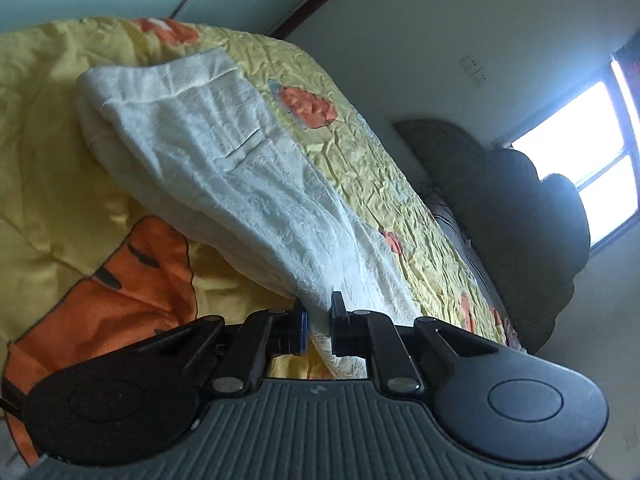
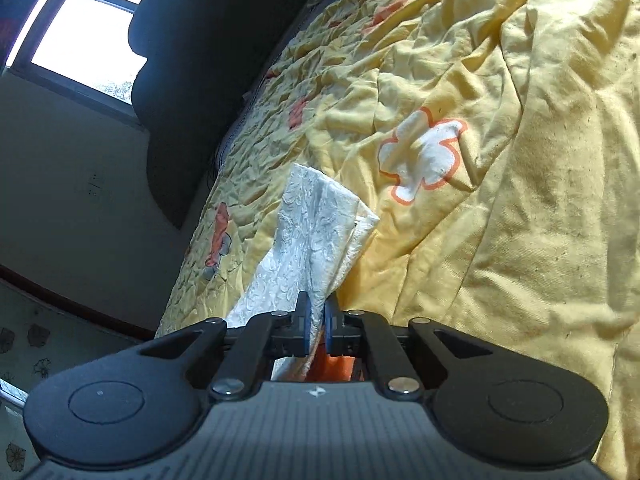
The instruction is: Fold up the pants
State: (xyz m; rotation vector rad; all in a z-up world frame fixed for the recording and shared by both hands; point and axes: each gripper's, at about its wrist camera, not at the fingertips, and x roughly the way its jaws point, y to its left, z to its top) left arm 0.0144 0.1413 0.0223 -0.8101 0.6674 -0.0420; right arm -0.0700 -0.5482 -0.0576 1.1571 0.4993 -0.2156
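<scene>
We see one pair of white pants (image 1: 224, 152) on one yellow bedspread (image 1: 380, 168), pinched by both our left gripper (image 1: 319, 316) and right gripper (image 2: 316, 316).

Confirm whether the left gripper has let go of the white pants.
No: the left gripper is clamped on the white pants.

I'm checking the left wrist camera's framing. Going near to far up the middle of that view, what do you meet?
left gripper → white pants → yellow bedspread → wall
</scene>
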